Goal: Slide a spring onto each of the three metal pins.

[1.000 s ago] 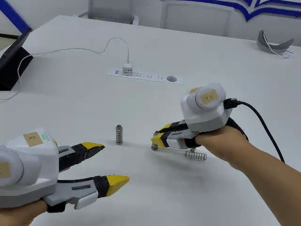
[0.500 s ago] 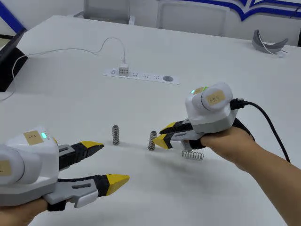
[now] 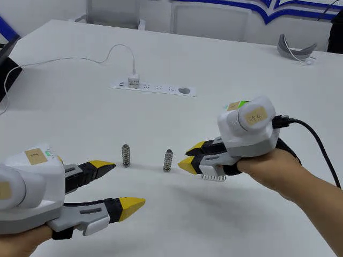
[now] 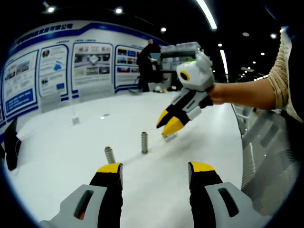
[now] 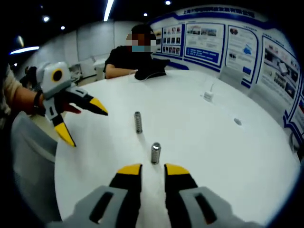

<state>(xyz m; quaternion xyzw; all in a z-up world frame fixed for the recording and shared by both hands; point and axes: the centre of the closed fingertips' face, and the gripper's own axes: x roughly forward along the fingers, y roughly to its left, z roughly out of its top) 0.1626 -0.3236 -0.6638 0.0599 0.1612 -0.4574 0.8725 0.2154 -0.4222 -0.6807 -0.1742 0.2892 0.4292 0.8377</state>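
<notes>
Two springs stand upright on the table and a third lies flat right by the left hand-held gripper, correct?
Not quite: the flat spring lies by the right hand-held gripper, not the left hand-held gripper, as the head view shows. The two upright springs do stand on the table.

We read this as an office showroom or meeting room: big white table (image 3: 69, 69), power strip (image 3: 153, 87) ahead of the right claw (image 3: 185, 158), blue-trimmed display boards (image 5: 209, 45) on walls beyond it, ceiling spotlights (image 4: 118, 10), seated person (image 5: 135, 59) opposite
</notes>
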